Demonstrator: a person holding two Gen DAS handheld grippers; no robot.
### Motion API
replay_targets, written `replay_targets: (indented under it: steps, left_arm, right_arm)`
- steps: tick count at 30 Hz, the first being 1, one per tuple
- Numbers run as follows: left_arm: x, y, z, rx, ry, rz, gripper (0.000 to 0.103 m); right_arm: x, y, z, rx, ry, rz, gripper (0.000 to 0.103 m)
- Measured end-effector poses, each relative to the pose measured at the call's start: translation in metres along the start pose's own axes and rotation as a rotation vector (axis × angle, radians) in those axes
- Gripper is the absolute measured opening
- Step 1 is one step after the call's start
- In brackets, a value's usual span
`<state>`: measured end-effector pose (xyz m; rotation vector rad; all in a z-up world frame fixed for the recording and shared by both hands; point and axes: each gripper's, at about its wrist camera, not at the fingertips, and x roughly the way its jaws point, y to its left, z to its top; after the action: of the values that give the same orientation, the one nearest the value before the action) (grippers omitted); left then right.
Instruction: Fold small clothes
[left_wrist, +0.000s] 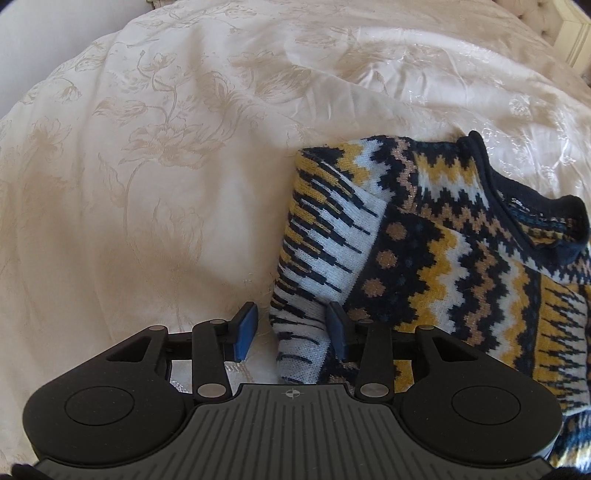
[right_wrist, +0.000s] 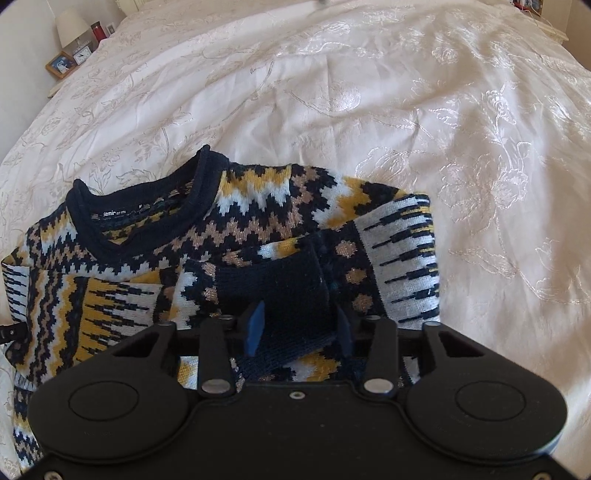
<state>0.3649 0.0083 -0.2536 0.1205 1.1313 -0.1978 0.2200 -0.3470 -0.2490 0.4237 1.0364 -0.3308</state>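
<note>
Left gripper (left_wrist: 291, 328) agape astride the sweater (left_wrist: 443, 258) edge, right gripper (right_wrist: 301, 326) agape around its navy cuff (right_wrist: 291, 295)

The right hand-held gripper (right_wrist: 299, 328) hangs open around a navy cuff (right_wrist: 291, 295) of the patterned sweater (right_wrist: 147, 236), which lies on the bed (right_wrist: 332, 92).

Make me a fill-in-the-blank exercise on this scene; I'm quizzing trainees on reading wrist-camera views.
1. The navy, yellow and white zigzag knitted sweater lies on a cream floral-embroidered ____.
2. The ribbed collar of the sweater is coloured ____.
3. Between the blue pads of the right gripper sits the sweater's navy ____.
4. The left gripper straddles a striped ____.

Missing words: bedspread; navy; cuff; sleeve
</note>
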Motion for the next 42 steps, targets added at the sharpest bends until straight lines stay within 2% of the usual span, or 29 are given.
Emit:
replay_targets:
  steps: [3, 7, 13, 15, 17, 19, 21, 28, 29, 30, 33, 36, 40, 42]
  left_arm:
    - [0.0, 0.001, 0.0, 0.003, 0.002, -0.004, 0.04]
    - [0.0, 0.002, 0.0, -0.002, 0.002, -0.009, 0.04]
    - [-0.001, 0.002, 0.001, 0.001, 0.005, -0.006, 0.04]
    - [-0.007, 0.002, 0.004, -0.003, 0.008, -0.003, 0.04]
    - [-0.016, 0.001, 0.007, -0.01, -0.01, -0.009, 0.04]
    - [-0.025, -0.001, 0.009, 0.001, -0.038, -0.021, 0.04]
    - [-0.031, -0.007, 0.01, 0.022, -0.056, -0.028, 0.04]
    - [-0.041, -0.031, 0.011, 0.128, -0.083, -0.058, 0.04]
    - [-0.04, -0.034, 0.011, 0.14, -0.082, -0.06, 0.04]
    - [-0.039, -0.036, 0.011, 0.148, -0.08, -0.062, 0.04]
    - [-0.035, -0.041, 0.009, 0.167, -0.071, -0.063, 0.04]
    - [-0.031, -0.043, 0.01, 0.164, -0.072, -0.052, 0.04]
    - [-0.019, -0.038, 0.012, 0.141, -0.065, 0.001, 0.04]
    - [-0.01, -0.033, 0.013, 0.132, -0.048, 0.028, 0.04]
  right_arm:
    - [-0.021, -0.003, 0.001, 0.018, -0.032, 0.005, 0.017]
    - [-0.055, -0.014, -0.005, 0.072, -0.085, -0.025, 0.011]
    - [-0.039, -0.043, -0.028, 0.158, 0.032, -0.139, 0.011]
    - [-0.043, -0.043, -0.032, 0.158, -0.003, -0.104, 0.023]
    - [-0.05, -0.037, -0.032, 0.129, -0.054, -0.068, 0.023]
    - [-0.05, -0.029, -0.028, 0.096, -0.085, -0.047, 0.031]
    - [-0.044, -0.025, -0.023, 0.091, -0.092, -0.014, 0.051]
    - [-0.01, -0.019, -0.017, 0.076, -0.026, -0.012, 0.053]
    - [-0.009, -0.019, -0.018, 0.077, -0.018, -0.013, 0.046]
    - [-0.012, -0.017, -0.019, 0.063, -0.016, -0.015, 0.012]
    - [-0.032, -0.012, -0.021, 0.052, -0.061, -0.006, 0.012]
    - [-0.048, -0.016, -0.027, 0.079, -0.092, -0.051, 0.012]
    - [-0.031, -0.031, -0.037, 0.132, -0.014, -0.086, 0.012]
    - [-0.023, -0.032, -0.04, 0.128, -0.003, -0.09, 0.013]
